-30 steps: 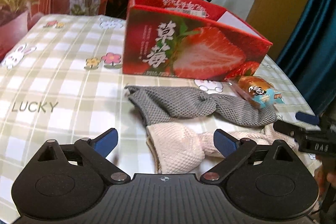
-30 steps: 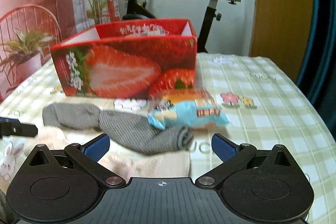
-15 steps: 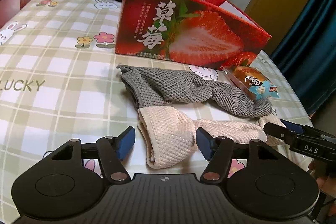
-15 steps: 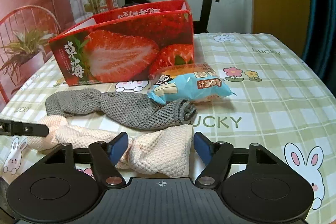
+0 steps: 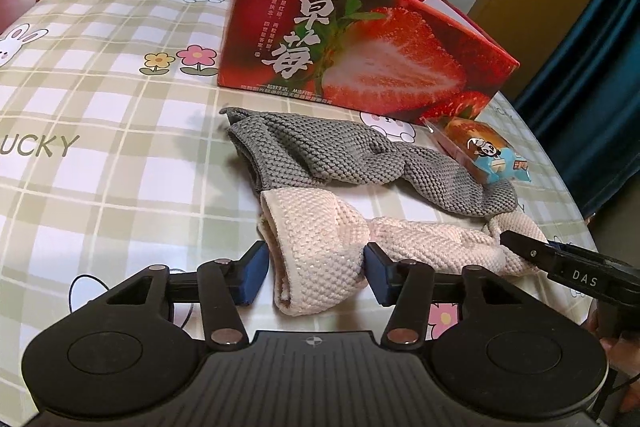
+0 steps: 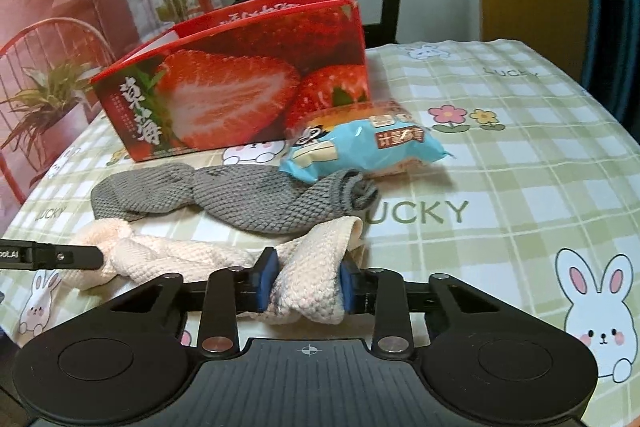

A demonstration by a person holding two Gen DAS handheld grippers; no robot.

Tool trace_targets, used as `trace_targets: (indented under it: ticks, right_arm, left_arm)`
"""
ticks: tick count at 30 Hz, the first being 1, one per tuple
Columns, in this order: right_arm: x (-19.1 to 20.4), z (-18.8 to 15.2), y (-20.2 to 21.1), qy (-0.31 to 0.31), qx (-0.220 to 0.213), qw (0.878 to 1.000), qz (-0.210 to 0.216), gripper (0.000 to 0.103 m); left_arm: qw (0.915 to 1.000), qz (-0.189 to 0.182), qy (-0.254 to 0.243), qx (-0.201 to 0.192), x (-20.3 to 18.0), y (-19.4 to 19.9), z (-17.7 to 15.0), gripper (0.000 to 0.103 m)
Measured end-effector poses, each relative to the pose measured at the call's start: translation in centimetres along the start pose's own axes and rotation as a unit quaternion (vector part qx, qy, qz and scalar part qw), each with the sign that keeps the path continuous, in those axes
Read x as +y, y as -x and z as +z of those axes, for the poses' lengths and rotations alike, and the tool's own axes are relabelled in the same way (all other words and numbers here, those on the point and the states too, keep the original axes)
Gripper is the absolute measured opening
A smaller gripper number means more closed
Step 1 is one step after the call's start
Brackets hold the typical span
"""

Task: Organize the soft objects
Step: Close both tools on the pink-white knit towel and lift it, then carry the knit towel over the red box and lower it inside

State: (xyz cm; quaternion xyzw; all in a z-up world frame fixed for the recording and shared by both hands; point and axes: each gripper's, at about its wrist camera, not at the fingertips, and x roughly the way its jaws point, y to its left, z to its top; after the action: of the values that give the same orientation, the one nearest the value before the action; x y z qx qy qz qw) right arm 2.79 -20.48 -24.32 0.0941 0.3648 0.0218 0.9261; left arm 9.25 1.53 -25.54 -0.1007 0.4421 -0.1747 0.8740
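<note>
We are looking at a table [image 5: 100, 115] that is wearing a green-and-white checked cloth printed with rabbits, flowers and the word LUCKY. A red strawberry box [image 5: 360, 55] is standing on it toward the far side, open at the top. In front of the box a grey knitted cloth [image 5: 340, 155] is lying twisted along the cloth, and just beside it, nearer to us, a cream knitted cloth [image 5: 332, 251] is stretching in the same direction, the two touching at one end. A wrapped snack packet [image 6: 360, 147] is resting against the grey cloth's other end, near the box's corner.
</note>
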Motion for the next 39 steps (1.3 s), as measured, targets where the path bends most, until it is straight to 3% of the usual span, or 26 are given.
trace_targets:
  ticks: [16, 17, 19, 20, 22, 29, 39]
  right_arm:
    - [1.2, -0.1, -0.5, 0.012, 0.008, 0.999, 0.032, 0.024]
    - [1.2, -0.1, -0.5, 0.012, 0.008, 0.999, 0.034, 0.024]
    - [1.3, -0.1, -0.5, 0.014, 0.009, 0.999, 0.039, 0.023]
    - [1.4, -0.1, -0.5, 0.017, 0.009, 0.999, 0.043, 0.021]
    - [1.5, 0.1, -0.4, 0.021, 0.008, 0.998, 0.053, 0.020]
    - [2.3, 2.1, 1.5, 0.036, -0.029, 0.996, 0.078, 0.019]
    - [3.8, 10.1, 3.5, 0.099, -0.108, 0.985, 0.089, 0.018]
  left_arm:
    - [0.9999, 0.010, 0.007, -0.003, 0.4, -0.2, 0.1, 0.053]
    - [0.9999, 0.010, 0.007, -0.003, 0.4, -0.2, 0.1, 0.051]
    - [0.9999, 0.010, 0.007, -0.006, 0.5, -0.2, 0.1, 0.035]
    - [0.9999, 0.009, 0.008, -0.010, 0.5, 0.0, 0.0, 0.032]
    - [0.9997, 0.007, 0.006, -0.022, 0.4, 0.4, 0.2, 0.024]
    - [0.9952, 0.011, -0.032, -0.092, -0.6, 3.7, 1.2, 0.022]
    - [0.9784, 0.020, -0.100, -0.180, -3.6, 7.1, 7.2, 0.022]
